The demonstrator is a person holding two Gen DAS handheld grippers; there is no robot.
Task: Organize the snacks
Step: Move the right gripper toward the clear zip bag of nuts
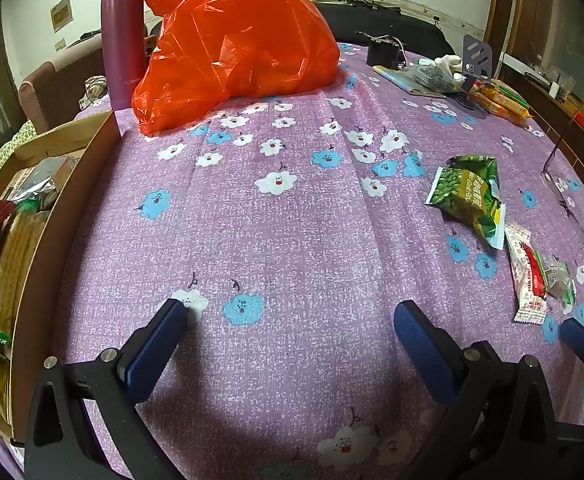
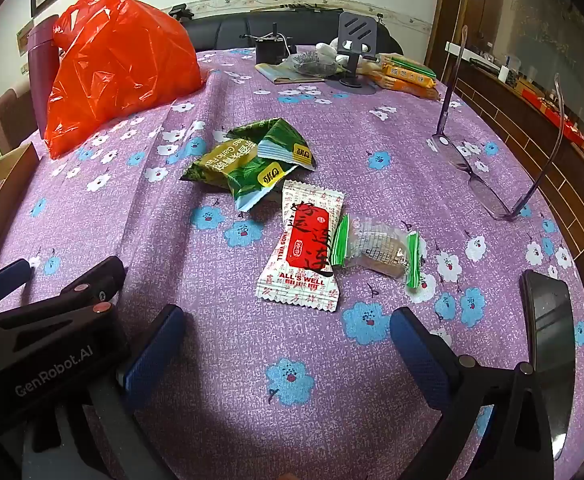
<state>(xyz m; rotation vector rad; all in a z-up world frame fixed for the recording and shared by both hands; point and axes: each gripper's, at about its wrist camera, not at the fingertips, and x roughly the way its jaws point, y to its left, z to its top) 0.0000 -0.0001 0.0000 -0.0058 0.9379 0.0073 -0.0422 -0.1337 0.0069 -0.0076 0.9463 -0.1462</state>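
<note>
Left wrist view: the left gripper hangs above a bare part of the bench with its jaws as wide as they go and nothing between them. The loose snacks lie to the right of it: two green packets further away, then a white and red packet and a clear candy wrapper nearer, all well apart from this gripper. At the left edge stands a cardboard box that already has snacks in it, just beside the left finger. Behind it are an orange plastic bag and a purple flask.

Right wrist view: the right gripper is also fully open and holds nothing. The white and red packet lies just ahead of it, almost centred between the two fingers, and the clear candy wrapper touches its right side. The green packets are further, a little to the left. A pair of glasses stands at the far right (better not to bump it).

I judge that the white and red packet is light, thin and crinkly, with a smooth film that may slip. The puffed middle, taken across the short width, seems the best place to hold it. The sealed ends are flat and would bend away.
</note>
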